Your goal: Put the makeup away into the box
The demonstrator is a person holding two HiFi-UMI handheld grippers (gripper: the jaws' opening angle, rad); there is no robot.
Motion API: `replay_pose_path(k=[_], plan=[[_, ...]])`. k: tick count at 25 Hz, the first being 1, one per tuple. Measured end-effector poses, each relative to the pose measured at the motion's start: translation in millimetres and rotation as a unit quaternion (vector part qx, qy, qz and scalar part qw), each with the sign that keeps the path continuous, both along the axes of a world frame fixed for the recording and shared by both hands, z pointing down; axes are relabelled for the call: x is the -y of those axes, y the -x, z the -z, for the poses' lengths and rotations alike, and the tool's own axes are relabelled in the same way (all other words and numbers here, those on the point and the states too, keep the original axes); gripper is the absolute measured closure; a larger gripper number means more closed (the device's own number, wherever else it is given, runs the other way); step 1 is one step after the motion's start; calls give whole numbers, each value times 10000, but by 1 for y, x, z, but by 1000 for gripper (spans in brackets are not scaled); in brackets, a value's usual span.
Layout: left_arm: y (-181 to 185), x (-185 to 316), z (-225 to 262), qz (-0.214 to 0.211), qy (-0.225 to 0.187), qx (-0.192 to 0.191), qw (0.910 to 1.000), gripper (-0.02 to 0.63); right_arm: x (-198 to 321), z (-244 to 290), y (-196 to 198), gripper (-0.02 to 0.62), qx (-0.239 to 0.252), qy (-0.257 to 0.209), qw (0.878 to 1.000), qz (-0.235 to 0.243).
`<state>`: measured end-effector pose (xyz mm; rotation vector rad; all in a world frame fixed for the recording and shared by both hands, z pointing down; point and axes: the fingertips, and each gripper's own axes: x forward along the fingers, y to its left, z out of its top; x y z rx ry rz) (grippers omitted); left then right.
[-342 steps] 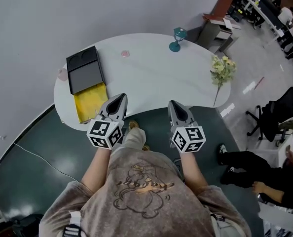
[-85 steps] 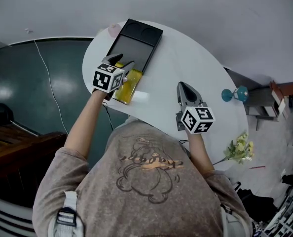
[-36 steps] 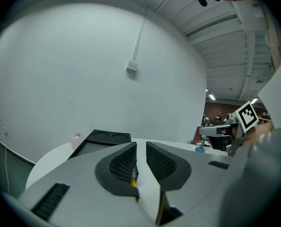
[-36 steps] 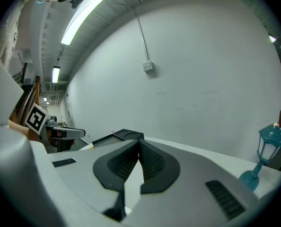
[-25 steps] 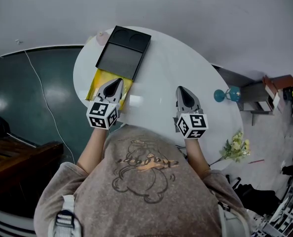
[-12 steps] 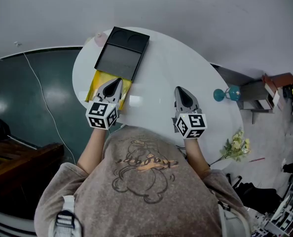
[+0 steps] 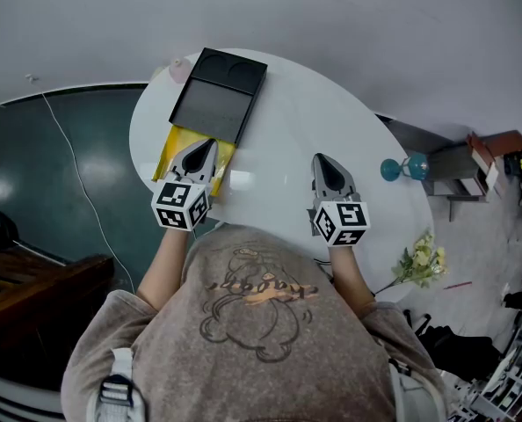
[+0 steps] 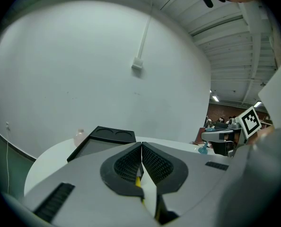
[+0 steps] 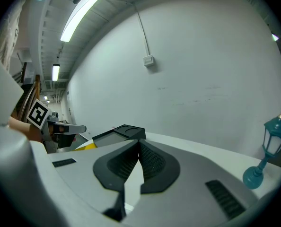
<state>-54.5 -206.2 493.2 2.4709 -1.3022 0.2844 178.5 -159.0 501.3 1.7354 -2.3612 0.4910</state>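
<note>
A flat black box [image 7: 219, 95] lies at the far left of the white round table [image 7: 287, 130], with a yellow drawer-like part [image 7: 175, 150] sticking out of its near side. The box [image 8: 107, 137] also shows ahead in the left gripper view, and the box [image 9: 124, 132] again in the right gripper view. A small pink bottle [image 7: 180, 67] stands beside the box's far corner. My left gripper [image 7: 206, 146] hovers over the yellow part, shut and empty. My right gripper [image 7: 323, 162] is over the table's middle, shut and empty. In their own views, both the left gripper [image 8: 141, 148] and the right gripper [image 9: 139, 148] have jaws that meet.
A teal lantern ornament [image 7: 399, 168] stands at the table's right edge, with pale flowers [image 7: 424, 258] nearer on the right. Dark green floor [image 7: 68, 192] lies to the left, with a cable across it. A white wall rises behind the table.
Since a few seconds ago my left gripper has drawn back from the box's yellow part toward the near edge. Over the last second nothing has moved.
</note>
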Motion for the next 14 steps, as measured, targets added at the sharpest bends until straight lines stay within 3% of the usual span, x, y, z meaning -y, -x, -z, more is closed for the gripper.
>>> replay_pose_path(k=[14], plan=[[4, -2, -2, 46, 60, 82, 9999, 581, -2, -1, 3, 593, 20, 23, 10000, 67]])
